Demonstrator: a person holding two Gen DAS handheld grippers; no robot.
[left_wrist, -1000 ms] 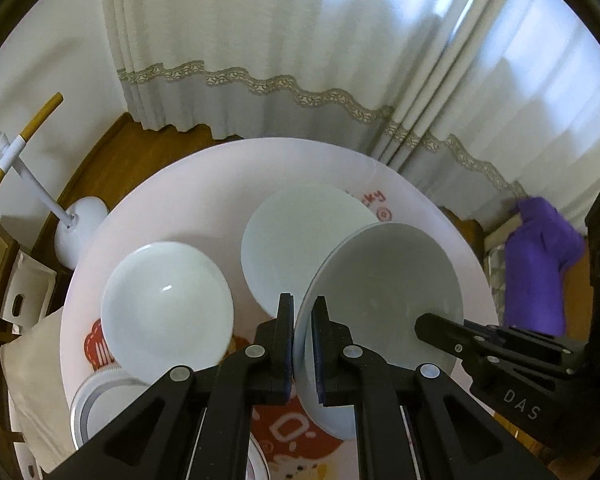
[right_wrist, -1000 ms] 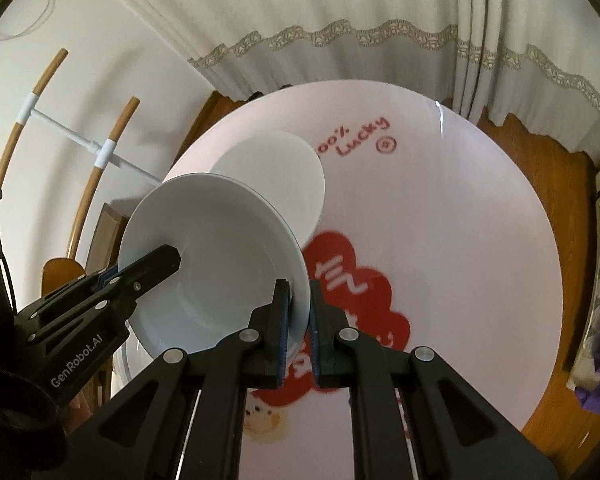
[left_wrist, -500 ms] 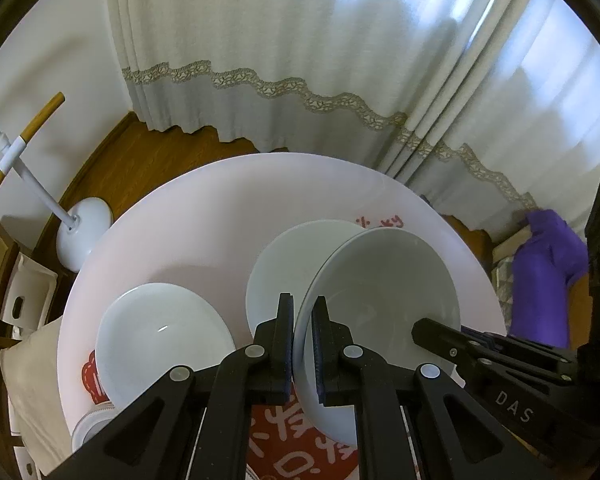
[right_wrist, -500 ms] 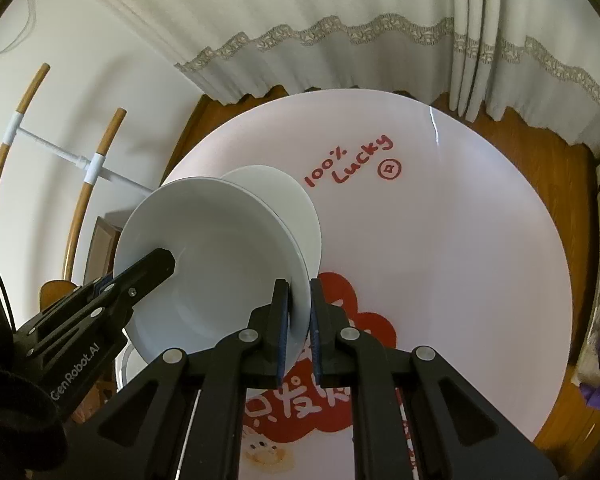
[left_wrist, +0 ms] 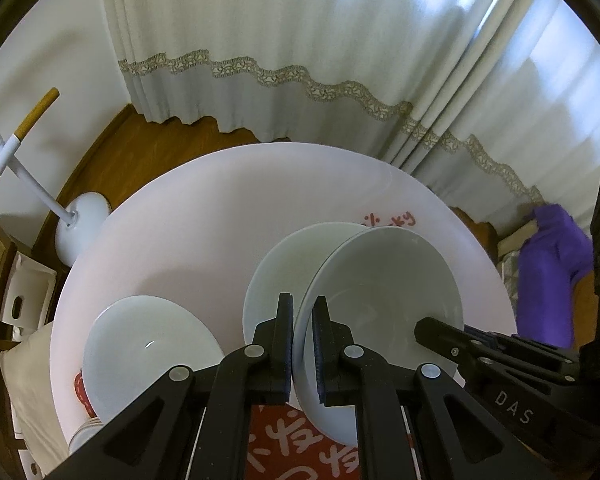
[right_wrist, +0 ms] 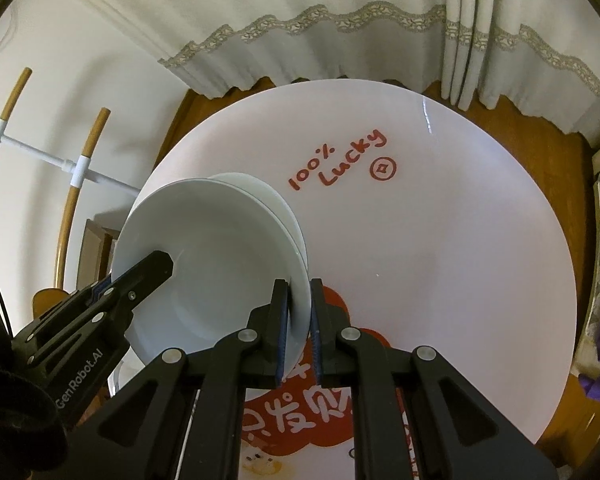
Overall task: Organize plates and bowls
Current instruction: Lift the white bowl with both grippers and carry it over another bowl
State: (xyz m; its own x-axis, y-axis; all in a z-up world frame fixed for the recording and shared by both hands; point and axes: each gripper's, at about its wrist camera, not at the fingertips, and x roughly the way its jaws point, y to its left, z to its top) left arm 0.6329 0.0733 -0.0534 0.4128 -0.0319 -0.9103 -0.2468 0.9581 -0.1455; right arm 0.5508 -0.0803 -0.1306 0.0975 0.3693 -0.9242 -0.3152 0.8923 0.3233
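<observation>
Both hand-held grippers clamp opposite rim edges of one deep white ceramic plate [left_wrist: 384, 304]: left hand-held gripper [left_wrist: 302, 344], right hand-held gripper [right_wrist: 299, 322]. It hangs tilted over the flat white plate [left_wrist: 276, 276] on the pink round surface [right_wrist: 440, 240]. Level it, centre it, lower both sides evenly. Hollow faces up; round, no long axis.

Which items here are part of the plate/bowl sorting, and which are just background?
Job:
- held bowl, its rim clamped by left gripper and right gripper
- plate beneath it
- second bowl

Background:
- round table
- curtain
- white stand
- purple cloth
</observation>
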